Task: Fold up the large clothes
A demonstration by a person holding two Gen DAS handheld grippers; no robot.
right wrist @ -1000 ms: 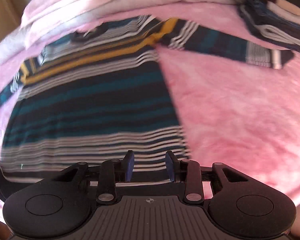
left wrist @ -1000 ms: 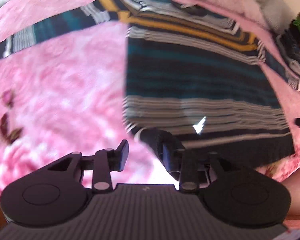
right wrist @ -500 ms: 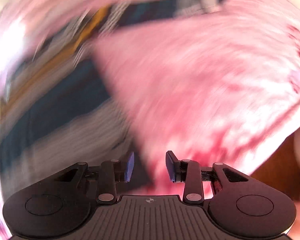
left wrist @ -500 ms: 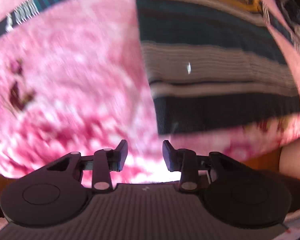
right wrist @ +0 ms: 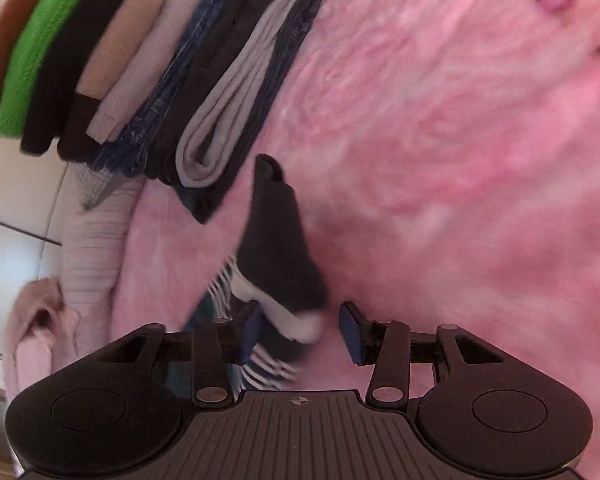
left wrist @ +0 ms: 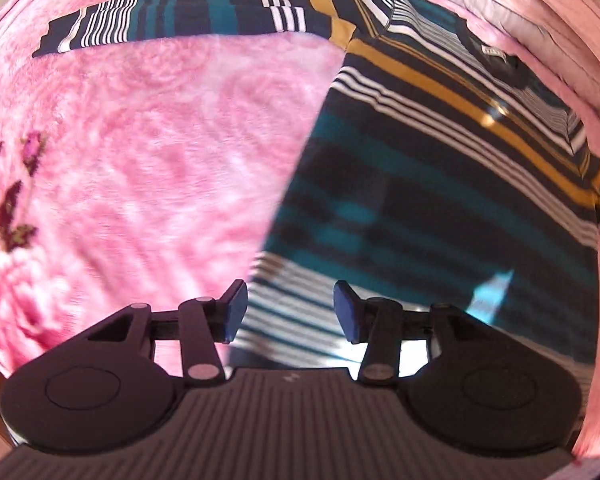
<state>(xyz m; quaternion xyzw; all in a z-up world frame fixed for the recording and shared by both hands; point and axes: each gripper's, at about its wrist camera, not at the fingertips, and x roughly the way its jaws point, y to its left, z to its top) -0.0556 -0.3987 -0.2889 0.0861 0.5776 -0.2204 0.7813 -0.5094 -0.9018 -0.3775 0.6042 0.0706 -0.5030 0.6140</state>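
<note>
Navy-striped sweater (left wrist: 420, 200), sleeve fold: your right tool (right wrist: 300, 330) just closing, still loose, around the cuff (right wrist: 278, 256); left tool (left wrist: 286, 312) just widening, empty; next, pinch and fold inward

No text can be read; the small label (left wrist: 493, 50) at the sweater's (left wrist: 440, 184) collar is too blurred.

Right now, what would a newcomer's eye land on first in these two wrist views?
The striped sweater, navy, teal, white and mustard, lies spread flat on the fluffy pink blanket, one sleeve stretched out along the top of the left wrist view. In the right wrist view, a stack of folded clothes with a bright green layer sits upper left, and the sweater's dark cuff rises just ahead of the right gripper.
</note>
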